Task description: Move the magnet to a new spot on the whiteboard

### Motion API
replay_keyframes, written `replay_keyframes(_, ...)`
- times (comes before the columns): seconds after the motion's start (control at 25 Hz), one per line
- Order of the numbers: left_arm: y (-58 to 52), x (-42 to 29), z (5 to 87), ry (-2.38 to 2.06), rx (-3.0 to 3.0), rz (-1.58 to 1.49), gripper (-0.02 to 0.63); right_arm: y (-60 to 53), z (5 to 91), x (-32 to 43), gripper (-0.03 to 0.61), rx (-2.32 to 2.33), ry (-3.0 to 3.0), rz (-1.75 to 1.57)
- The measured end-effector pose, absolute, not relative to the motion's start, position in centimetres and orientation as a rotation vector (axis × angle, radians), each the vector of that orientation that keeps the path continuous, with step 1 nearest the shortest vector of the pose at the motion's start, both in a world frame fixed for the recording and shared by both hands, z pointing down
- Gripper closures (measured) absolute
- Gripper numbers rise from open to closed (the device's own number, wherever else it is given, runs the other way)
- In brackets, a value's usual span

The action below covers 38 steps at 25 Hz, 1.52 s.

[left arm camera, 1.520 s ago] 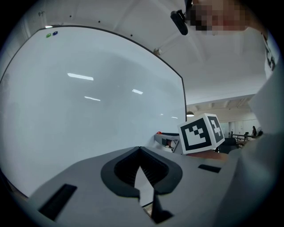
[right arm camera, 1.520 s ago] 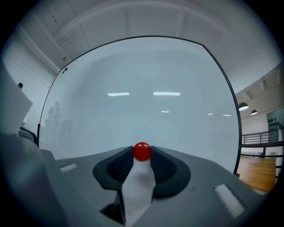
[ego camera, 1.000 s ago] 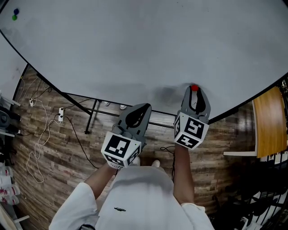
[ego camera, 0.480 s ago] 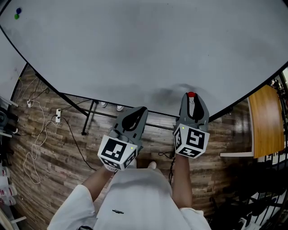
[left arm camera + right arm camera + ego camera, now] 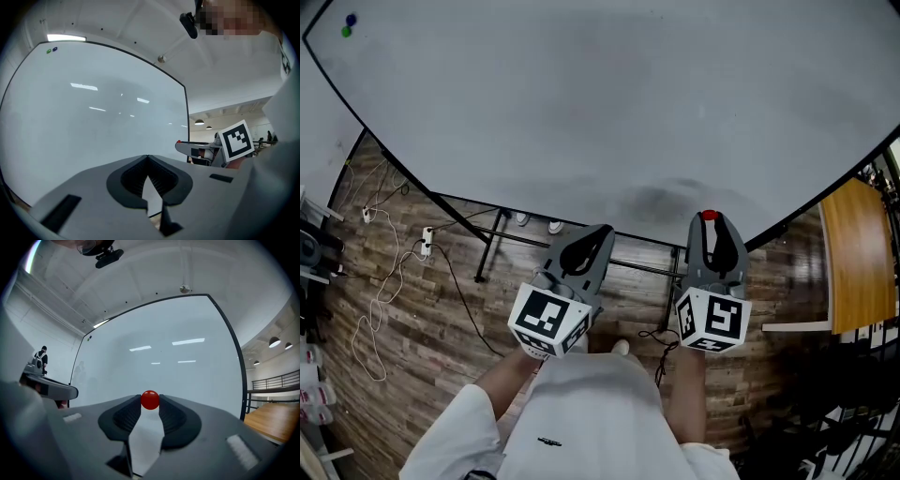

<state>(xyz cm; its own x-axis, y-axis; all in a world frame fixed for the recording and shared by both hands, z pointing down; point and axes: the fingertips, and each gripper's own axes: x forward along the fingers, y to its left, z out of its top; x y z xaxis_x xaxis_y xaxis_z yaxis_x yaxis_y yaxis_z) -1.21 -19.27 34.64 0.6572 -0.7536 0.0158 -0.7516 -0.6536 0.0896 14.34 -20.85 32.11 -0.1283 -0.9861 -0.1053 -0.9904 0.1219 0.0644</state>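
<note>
A small red ball magnet (image 5: 709,216) (image 5: 150,399) sits pinched between the tips of my right gripper (image 5: 709,221) (image 5: 150,402), which is shut on it. It is in front of the whiteboard (image 5: 581,94) (image 5: 159,357) near the lower edge; whether it touches the board I cannot tell. My left gripper (image 5: 602,232) (image 5: 147,157) hangs to the left of the right one, below the board's lower edge, its tips together and nothing between them. In the left gripper view the right gripper (image 5: 180,143) shows side-on with the red magnet at its tip.
A green and a blue magnet (image 5: 347,25) stick at the board's top left corner. Below the board are its black stand legs (image 5: 492,242), a wood floor with cables and a power strip (image 5: 426,241), and a wooden tabletop (image 5: 858,253) at right.
My right gripper has drawn the red magnet down the picture toward the board's lower edge and slightly right. The left gripper has stayed about where it was.
</note>
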Motion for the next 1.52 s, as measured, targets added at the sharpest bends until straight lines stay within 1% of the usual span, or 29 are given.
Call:
replay_keyframes(0.88,-18.6,0.0,34.0,-1.215,2.822,-0.019,0.607,-17.1,33.1,14.8,0.448,-1.995,2.382,0.228)
replay_keyframes(1.24,-18.8,1.0,33.8,-1.187,2.843,-0.017,0.607,-18.4,30.5,16.8,0.448,-2.045,2.346,0.326)
replay_keyframes(1.52,-19.6,2.7,33.6,-1.165,2.853,-0.018,0.607,-20.2,28.7,20.4,0.448,-2.122,2.280,0.380)
